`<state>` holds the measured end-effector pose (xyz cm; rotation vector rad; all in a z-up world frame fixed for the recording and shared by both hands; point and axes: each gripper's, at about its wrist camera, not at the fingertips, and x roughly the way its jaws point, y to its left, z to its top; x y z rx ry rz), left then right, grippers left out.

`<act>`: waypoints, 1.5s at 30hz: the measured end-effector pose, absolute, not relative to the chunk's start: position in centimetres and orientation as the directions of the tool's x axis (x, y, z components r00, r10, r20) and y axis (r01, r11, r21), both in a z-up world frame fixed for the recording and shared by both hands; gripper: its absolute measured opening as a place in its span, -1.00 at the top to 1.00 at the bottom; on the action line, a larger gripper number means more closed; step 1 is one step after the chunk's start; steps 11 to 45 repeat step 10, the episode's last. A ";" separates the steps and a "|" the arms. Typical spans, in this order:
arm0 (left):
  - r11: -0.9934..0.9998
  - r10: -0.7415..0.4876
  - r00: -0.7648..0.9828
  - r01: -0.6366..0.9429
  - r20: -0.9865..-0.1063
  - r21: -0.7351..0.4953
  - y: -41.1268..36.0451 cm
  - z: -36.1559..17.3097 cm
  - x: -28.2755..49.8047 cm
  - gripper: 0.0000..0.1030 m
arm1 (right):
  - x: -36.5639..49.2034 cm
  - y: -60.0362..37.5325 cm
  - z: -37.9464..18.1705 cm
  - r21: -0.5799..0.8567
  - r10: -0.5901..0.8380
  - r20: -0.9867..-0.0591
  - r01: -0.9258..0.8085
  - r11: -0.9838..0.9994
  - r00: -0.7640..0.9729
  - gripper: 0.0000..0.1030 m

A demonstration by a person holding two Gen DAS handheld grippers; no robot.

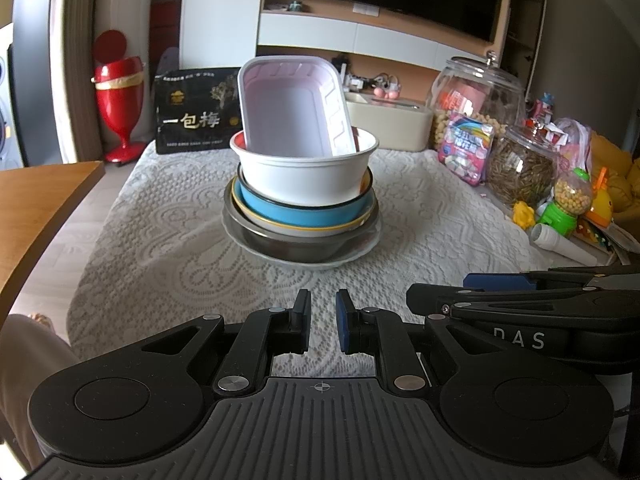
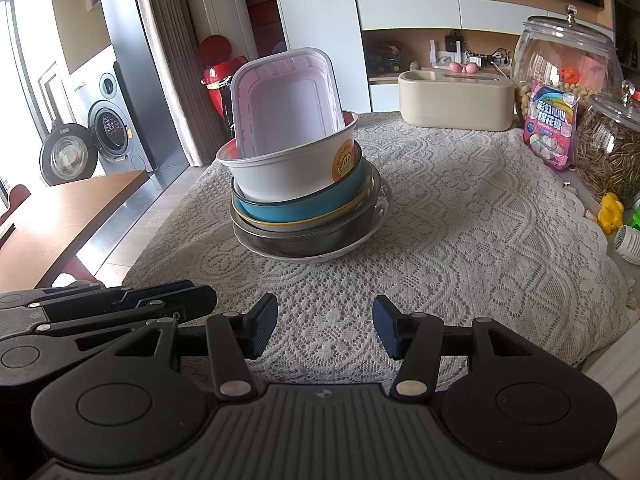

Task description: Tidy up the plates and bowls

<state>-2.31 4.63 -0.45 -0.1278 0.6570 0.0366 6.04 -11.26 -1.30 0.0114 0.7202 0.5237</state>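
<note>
A stack of dishes stands mid-table on the lace cloth (image 1: pixel 160 220). A pink rectangular tray (image 1: pixel 292 108) leans upright inside a white bowl (image 1: pixel 304 178). Under them sit a blue bowl (image 1: pixel 304 214), a yellow-rimmed dish, a steel bowl (image 1: pixel 296 246) and a white plate (image 1: pixel 352 256). The right wrist view shows the same tray (image 2: pixel 284 108) and white bowl (image 2: pixel 288 176). My left gripper (image 1: pixel 322 300) is shut on nothing, well short of the stack. My right gripper (image 2: pixel 325 304) hovers beside it, open and with nothing in it.
Behind the stack are a black box (image 1: pixel 196 112), a red goblet-shaped bin (image 1: pixel 118 92) and a beige box (image 1: pixel 392 120). Glass jars (image 1: pixel 520 164), a snack bag (image 1: pixel 466 148) and toys (image 1: pixel 568 200) crowd the right side. A wooden table (image 1: pixel 36 208) lies left.
</note>
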 end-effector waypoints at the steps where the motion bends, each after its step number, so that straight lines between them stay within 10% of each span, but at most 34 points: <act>1: 0.991 -0.007 0.791 -0.075 -0.611 -0.107 4.6 -0.5 -2.3 0.69 | 6.0 -11.3 -1.3 0.187 0.461 -0.626 -0.453 0.872 0.629 -0.03; 45: 0.991 -0.025 0.793 -0.062 -0.609 -0.121 4.5 -0.3 -2.4 0.72 | 6.0 -11.1 -1.3 0.190 0.463 -0.627 -0.453 0.871 0.627 -0.03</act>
